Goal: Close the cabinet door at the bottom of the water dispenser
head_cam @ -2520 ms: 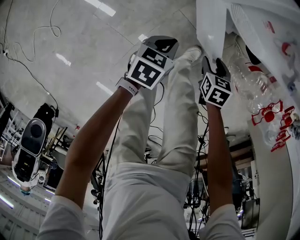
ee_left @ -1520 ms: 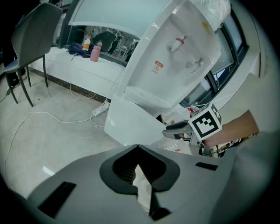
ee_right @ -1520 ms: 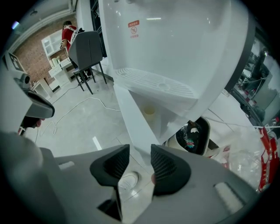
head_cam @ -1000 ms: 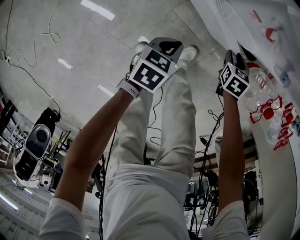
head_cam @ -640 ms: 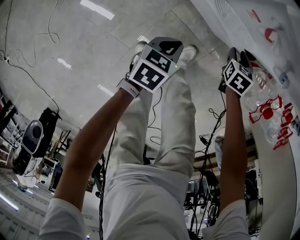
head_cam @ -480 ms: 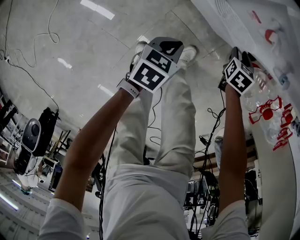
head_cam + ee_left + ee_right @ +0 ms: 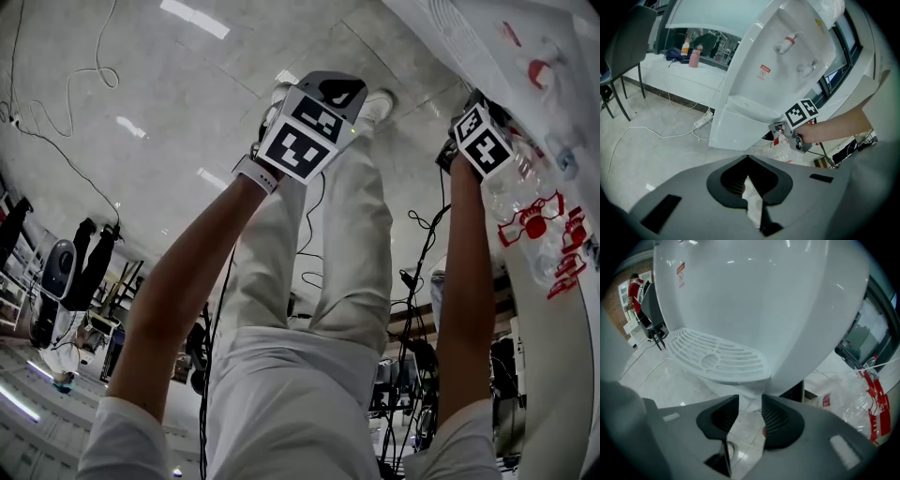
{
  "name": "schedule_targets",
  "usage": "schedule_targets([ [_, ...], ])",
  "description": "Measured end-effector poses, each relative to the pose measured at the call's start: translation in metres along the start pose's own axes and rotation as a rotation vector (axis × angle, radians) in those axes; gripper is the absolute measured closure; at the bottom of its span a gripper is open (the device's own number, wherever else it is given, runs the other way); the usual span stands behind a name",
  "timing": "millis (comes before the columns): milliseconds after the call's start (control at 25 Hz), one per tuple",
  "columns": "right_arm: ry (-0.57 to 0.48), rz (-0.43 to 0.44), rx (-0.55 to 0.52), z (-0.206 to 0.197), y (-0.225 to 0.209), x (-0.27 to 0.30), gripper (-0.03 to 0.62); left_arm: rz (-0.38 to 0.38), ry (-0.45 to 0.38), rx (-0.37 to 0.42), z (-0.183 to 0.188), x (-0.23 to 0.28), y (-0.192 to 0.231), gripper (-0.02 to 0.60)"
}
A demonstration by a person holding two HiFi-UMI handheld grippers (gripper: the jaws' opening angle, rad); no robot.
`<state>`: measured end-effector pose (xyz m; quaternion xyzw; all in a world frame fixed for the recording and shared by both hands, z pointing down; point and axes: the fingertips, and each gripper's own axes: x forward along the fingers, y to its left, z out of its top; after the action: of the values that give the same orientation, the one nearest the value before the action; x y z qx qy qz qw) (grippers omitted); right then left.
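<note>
The white water dispenser stands on the pale tiled floor, a red tap on its recessed front and a slotted drip tray below. The cabinet door forms the white panel under that tray. A dark gap shows at its edge, so the door is not fully shut. The right hand-held gripper is at that lower edge, pointing steeply down. Its jaws stand apart and have just been closing a little. The white lower edge of the dispenser shows at their tips with floor tiles in the gap behind, and the pads do not visibly press on anything. The left hand-held gripper hangs well apart from the dispenser, above the person's light trousers. Its jaw tips meet with nothing between them. A clear plastic bag with red print lies just beside the dispenser's base, and a white power strip with its cable lies on the floor on the other side.
</note>
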<state>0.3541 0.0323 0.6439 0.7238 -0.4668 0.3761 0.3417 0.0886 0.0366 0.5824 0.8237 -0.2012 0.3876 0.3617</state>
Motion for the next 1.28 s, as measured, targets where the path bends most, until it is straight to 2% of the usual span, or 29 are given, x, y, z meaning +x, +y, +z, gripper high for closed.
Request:
schedule_targets([
  [680,-0.003,0.053,-0.027,0.003,0.015,-0.039,0.439,0.010,-0.022,0.010,0.021,-0.035,0.002,0.575],
  [920,-0.037,0.124,-0.032,0.006,0.029,-0.066,0.493,0.019,-0.051,0.011,0.032,-0.061,-0.004,0.575],
  [1120,-0.059,0.174,-0.105,0.011,0.046,-0.096,0.576,0.039,-0.081,0.018,0.040,-0.087,-0.013,0.575],
  [1280,-0.085,0.205,-0.124,0.019,0.057,-0.126,0.583,0.048,-0.095,0.014,0.044,-0.108,-0.022,0.575],
])
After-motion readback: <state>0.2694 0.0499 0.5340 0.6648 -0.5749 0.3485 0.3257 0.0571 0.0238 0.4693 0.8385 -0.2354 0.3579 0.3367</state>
